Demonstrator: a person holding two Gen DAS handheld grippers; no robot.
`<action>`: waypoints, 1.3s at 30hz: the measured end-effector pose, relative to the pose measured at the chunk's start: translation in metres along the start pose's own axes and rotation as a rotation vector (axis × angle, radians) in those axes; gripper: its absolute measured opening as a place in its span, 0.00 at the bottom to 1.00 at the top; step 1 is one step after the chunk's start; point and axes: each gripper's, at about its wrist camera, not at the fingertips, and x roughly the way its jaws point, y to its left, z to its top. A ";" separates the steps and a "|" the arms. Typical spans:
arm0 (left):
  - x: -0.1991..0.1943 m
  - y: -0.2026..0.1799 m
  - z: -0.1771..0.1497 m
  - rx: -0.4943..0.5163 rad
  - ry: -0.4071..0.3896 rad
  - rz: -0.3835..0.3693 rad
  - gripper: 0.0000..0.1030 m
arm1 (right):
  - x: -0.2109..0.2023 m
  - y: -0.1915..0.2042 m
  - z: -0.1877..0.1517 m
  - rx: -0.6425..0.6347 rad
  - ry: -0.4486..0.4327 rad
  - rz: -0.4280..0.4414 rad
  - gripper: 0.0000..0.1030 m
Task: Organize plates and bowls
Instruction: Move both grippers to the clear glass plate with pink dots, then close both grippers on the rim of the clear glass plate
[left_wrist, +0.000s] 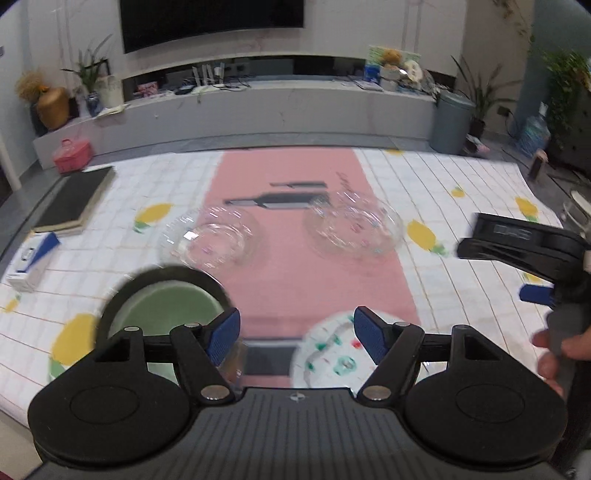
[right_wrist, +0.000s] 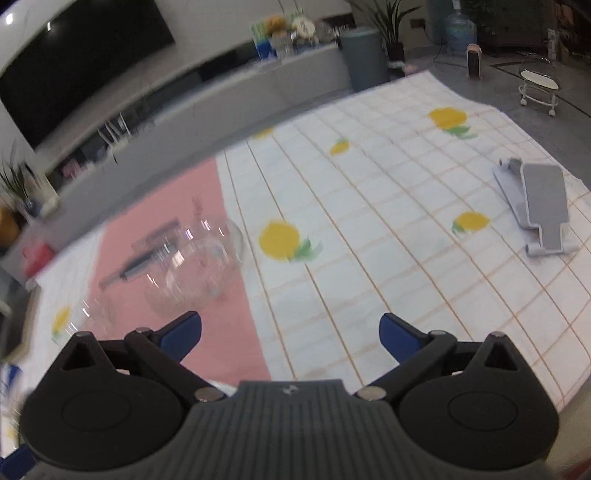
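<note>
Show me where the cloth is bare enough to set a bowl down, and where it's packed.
Freest: the white grid cloth between the right glass bowl and the grey stand. Also the pink strip's middle. Crowded: near-left, where green bowl, patterned plate and left glass bowl cluster.
</note>
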 end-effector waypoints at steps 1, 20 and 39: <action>-0.002 0.008 0.007 -0.016 -0.002 -0.005 0.80 | -0.003 0.001 0.003 0.019 -0.007 0.029 0.97; 0.031 0.125 0.100 -0.113 -0.064 0.021 0.81 | 0.053 0.158 0.060 -0.094 0.209 0.320 0.93; 0.156 0.198 0.054 -0.236 0.119 -0.134 0.72 | 0.170 0.165 -0.023 -0.090 0.242 0.368 0.56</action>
